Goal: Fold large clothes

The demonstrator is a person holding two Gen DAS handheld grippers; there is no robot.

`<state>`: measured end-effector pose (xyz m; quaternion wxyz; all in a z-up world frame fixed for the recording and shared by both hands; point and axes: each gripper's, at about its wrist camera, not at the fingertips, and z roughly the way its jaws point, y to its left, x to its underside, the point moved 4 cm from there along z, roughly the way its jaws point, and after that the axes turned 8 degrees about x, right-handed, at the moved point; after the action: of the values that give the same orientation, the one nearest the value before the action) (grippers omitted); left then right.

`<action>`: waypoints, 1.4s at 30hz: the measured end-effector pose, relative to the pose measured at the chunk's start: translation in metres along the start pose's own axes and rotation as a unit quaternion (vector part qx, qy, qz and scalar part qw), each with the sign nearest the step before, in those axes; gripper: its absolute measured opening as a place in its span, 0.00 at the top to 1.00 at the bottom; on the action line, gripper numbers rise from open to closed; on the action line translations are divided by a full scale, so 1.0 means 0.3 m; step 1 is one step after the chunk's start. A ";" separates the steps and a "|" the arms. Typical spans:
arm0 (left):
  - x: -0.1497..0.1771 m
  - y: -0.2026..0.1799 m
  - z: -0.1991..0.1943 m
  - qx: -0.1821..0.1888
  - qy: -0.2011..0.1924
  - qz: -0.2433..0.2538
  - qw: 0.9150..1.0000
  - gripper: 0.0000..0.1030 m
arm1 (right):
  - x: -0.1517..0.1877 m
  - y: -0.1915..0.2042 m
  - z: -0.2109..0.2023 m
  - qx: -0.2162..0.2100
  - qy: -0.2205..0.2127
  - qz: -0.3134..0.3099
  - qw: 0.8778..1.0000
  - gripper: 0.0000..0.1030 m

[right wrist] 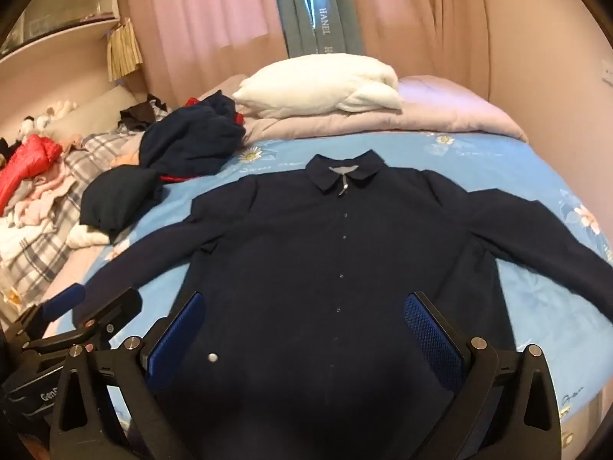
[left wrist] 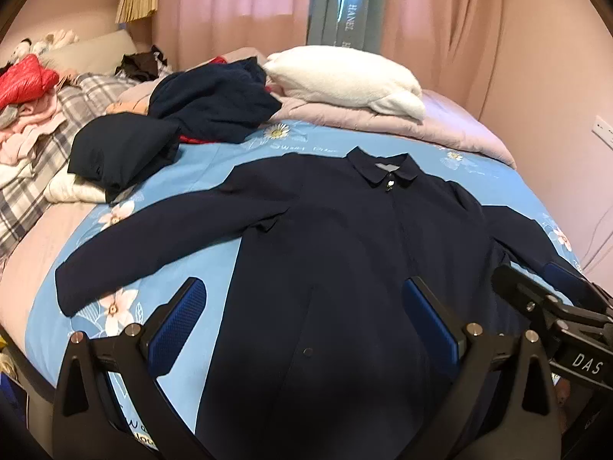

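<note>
- Left gripper [left wrist: 304,316]: jaws spread wide — the 2 blue-padded fingers [left wrist: 178,320] angle outward, nothing between them.
- Right gripper [right wrist: 306,329]: jaws equally wide, pads [right wrist: 431,341] bare.
- Both grippers sit side by side, pointing forward, level with each other.

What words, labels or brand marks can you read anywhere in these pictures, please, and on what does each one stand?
"HANEL" on the grey-blue curtain panel, running vertically; its upper part is cut off, and more letters below are hidden by the white pillow.
"DAS" on the right tongs, on the body.
"Gen", cut off, on the left tongs, on the body.
Cursive script on the blue floral sheet: too blurred to read.
</note>
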<state>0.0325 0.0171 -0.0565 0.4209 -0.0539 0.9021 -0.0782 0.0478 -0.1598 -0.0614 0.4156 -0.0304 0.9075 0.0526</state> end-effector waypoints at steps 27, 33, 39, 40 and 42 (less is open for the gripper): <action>0.011 0.101 -0.018 -0.034 0.012 -0.015 0.999 0.01 | -0.016 -0.031 -0.029 0.044 -0.022 -0.009 0.999 0.00; 0.014 0.096 -0.018 -0.028 0.018 -0.014 0.999 0.01 | -0.011 -0.022 -0.032 0.036 -0.023 -0.012 0.999 0.00; 0.013 0.085 -0.029 -0.022 0.016 -0.009 1.000 0.01 | -0.006 -0.018 -0.043 0.045 -0.027 -0.020 0.998 0.00; 0.011 0.087 -0.033 -0.021 0.014 -0.010 1.000 0.01 | -0.009 -0.018 -0.045 0.046 -0.028 -0.020 0.998 0.00; 0.009 0.090 -0.039 -0.018 0.013 -0.012 1.000 0.01 | -0.008 -0.021 -0.047 0.048 -0.029 -0.020 0.998 0.00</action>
<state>0.0209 0.0444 -0.0563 0.4075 -0.0710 0.9079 -0.0675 0.0394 -0.1677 -0.0508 0.4434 -0.0269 0.8959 0.0021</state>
